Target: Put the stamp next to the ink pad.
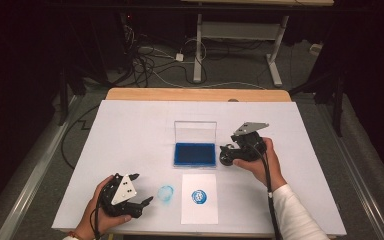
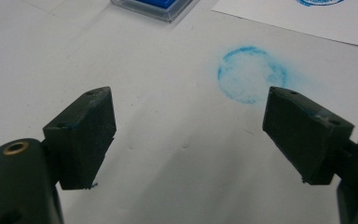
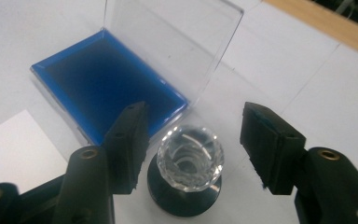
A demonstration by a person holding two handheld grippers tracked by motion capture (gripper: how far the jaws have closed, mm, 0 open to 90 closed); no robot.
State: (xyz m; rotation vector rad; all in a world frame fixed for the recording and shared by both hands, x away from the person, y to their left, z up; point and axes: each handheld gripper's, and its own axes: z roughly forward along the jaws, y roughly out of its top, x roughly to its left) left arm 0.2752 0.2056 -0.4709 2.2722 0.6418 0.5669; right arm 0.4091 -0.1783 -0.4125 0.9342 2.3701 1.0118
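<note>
A stamp [image 1: 226, 160] with a clear faceted knob [image 3: 191, 157] on a dark round base stands upright on the table, just right of the open blue ink pad [image 1: 195, 154] [image 3: 107, 79]. My right gripper [image 1: 225, 153] [image 3: 196, 114] is open, one jaw on each side of the knob with a gap on both sides. A white paper [image 1: 199, 210] with a round blue print [image 1: 199, 196] lies in front of the pad. My left gripper [image 1: 143, 187] [image 2: 189, 100] is open and holds nothing, low at the front left, beside a round blue ink smudge [image 1: 165, 193] [image 2: 251, 74] on the table.
The ink pad's clear lid [image 1: 195, 132] [image 3: 177, 46] stands upright behind it. The white table cover [image 1: 130, 130] has bare room at the left and far right. A wooden edge [image 1: 195, 94] runs along the back, with cables and desk legs on the floor beyond.
</note>
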